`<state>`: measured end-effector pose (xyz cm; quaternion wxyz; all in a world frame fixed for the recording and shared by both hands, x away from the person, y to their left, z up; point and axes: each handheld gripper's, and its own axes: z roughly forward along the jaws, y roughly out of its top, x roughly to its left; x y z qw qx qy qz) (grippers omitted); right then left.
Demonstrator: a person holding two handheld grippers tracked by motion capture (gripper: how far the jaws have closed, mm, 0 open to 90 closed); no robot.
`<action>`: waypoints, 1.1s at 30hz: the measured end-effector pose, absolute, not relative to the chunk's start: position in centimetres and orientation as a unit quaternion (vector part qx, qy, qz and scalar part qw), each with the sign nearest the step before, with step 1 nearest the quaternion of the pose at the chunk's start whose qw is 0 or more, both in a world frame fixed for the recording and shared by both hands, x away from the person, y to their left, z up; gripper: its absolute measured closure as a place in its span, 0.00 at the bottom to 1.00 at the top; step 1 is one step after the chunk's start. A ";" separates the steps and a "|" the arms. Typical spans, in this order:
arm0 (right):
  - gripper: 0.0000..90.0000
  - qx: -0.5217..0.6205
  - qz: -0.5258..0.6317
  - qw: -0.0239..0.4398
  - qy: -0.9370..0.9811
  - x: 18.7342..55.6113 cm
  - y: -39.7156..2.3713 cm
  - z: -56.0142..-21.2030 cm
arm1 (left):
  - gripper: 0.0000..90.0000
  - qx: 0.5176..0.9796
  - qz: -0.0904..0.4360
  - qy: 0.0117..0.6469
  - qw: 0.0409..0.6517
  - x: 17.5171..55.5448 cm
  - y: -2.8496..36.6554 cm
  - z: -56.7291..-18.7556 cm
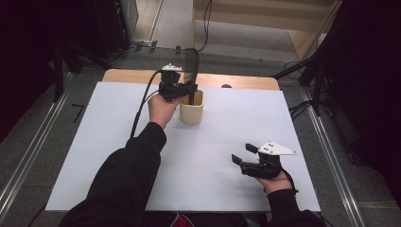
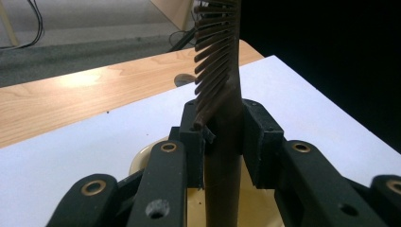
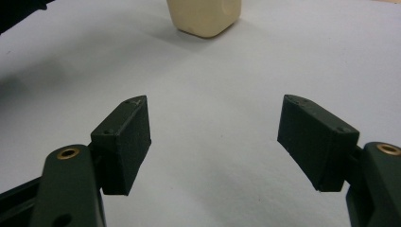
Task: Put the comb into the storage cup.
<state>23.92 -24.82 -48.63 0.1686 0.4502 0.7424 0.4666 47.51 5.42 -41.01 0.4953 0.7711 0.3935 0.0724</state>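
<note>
My left gripper [image 1: 188, 90] [image 2: 221, 124] is shut on a dark brown comb [image 1: 195, 71] [image 2: 221, 56]. The comb stands upright with its teeth above the jaws. Its handle runs down into a cream cup [image 1: 192, 112] [image 2: 141, 158] directly under the gripper, at the far middle of the white sheet. At the front right of the table my right gripper [image 1: 242, 154] [image 3: 215, 137] lies low and open, nothing between its jaws. Ahead of it in the right gripper view, the cream cup [image 3: 204, 16] stands well away.
A white sheet [image 1: 213, 142] [image 3: 227, 80] covers the table, with a strip of bare wood [image 1: 127, 75] [image 2: 71, 94] along the far edge. A small dark round spot [image 1: 226, 86] [image 2: 183, 79] sits on that wood. Cables and dark stands surround the table.
</note>
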 end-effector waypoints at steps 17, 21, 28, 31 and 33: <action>0.27 0.449 0.468 0.170 0.742 24.0 -24.8 -48.6 | 0.73 0.776 0.083 0.369 0.504 47.0 5.4 -40.8; 0.27 0.448 0.467 0.170 0.743 24.0 -24.8 -48.6 | 0.55 0.771 0.085 0.373 0.510 47.0 6.0 -40.2; 0.27 0.447 0.468 0.169 0.743 24.0 -24.7 -48.6 | 0.46 0.768 0.071 0.388 0.504 47.0 7.1 -39.9; 0.27 0.447 0.468 0.169 0.744 24.0 -24.7 -48.6 | 0.43 0.766 0.066 0.394 0.504 47.0 7.7 -39.9; 0.27 0.447 0.468 0.170 0.744 24.0 -24.7 -48.6 | 0.43 0.764 0.065 0.397 0.504 46.9 8.1 -39.9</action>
